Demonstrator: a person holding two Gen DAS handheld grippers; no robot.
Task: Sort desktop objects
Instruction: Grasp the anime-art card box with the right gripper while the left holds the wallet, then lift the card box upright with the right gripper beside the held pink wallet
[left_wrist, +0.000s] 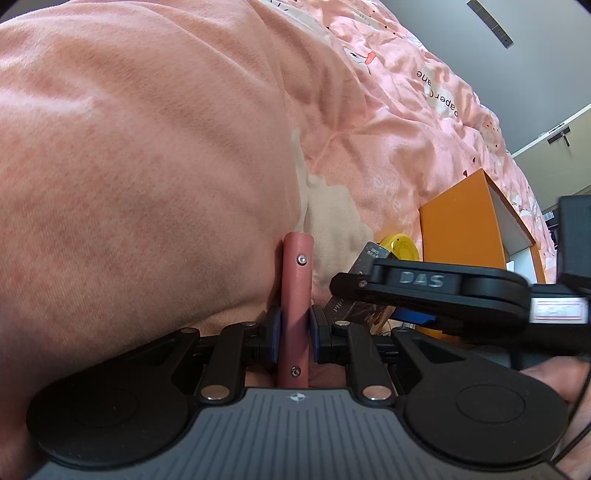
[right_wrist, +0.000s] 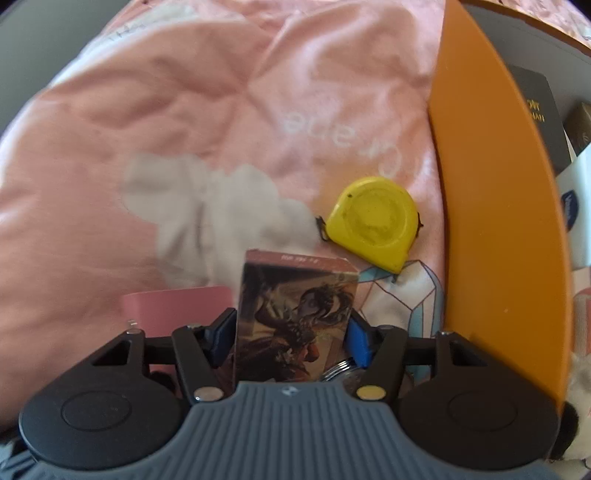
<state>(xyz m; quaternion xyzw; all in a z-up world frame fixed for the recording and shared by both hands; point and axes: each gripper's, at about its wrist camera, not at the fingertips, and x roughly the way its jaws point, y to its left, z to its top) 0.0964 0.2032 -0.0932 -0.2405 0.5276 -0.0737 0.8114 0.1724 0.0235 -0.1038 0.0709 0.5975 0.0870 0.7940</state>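
Note:
My left gripper (left_wrist: 294, 328) is shut on a flat reddish-pink case (left_wrist: 295, 288) with two metal studs, held edge-on and upright. My right gripper (right_wrist: 291, 332) is shut on a small card box (right_wrist: 295, 317) printed with a dark-haired figure. In the left wrist view the right gripper (left_wrist: 369, 284) reaches in from the right with the card box (left_wrist: 354, 295) between its fingers. The pink case shows at the left of the right wrist view (right_wrist: 173, 310). A yellow tape measure (right_wrist: 373, 221) lies on the pink bedcover beyond the card box; it also shows in the left wrist view (left_wrist: 400, 247).
An orange box (right_wrist: 491, 221) stands at the right, holding a dark book (right_wrist: 535, 110) and a white item (right_wrist: 576, 206); it also shows in the left wrist view (left_wrist: 461, 229). The rumpled pink bedcover (left_wrist: 147, 147) bulges high at the left. Some coins (right_wrist: 340, 369) lie under the right gripper.

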